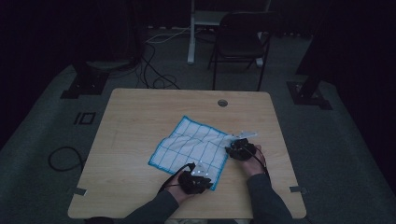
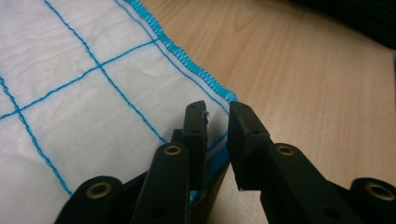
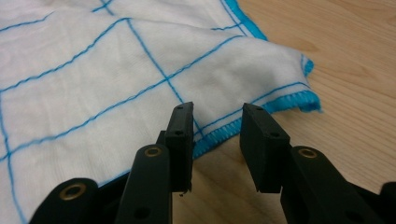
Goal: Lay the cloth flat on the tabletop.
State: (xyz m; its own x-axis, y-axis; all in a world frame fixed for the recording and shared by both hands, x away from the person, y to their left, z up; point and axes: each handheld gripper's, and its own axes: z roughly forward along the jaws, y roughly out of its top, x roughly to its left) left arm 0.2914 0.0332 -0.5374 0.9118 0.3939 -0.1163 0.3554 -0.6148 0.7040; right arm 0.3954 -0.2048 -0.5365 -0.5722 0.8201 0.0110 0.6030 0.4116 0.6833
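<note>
The cloth (image 1: 194,148), a thin, limp, light weave lying flat on the table (image 1: 140,112), is best taken at its stitched blue hem, where my left gripper (image 2: 217,109) and right gripper (image 3: 217,112) sit with fingers released, clamping nothing.

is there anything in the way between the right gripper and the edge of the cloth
Nothing visible. The right gripper has its jaws apart, right at the blue-stitched hem of the white checked cloth, with bare wooden table beneath. The left gripper works another edge, well clear.
</note>
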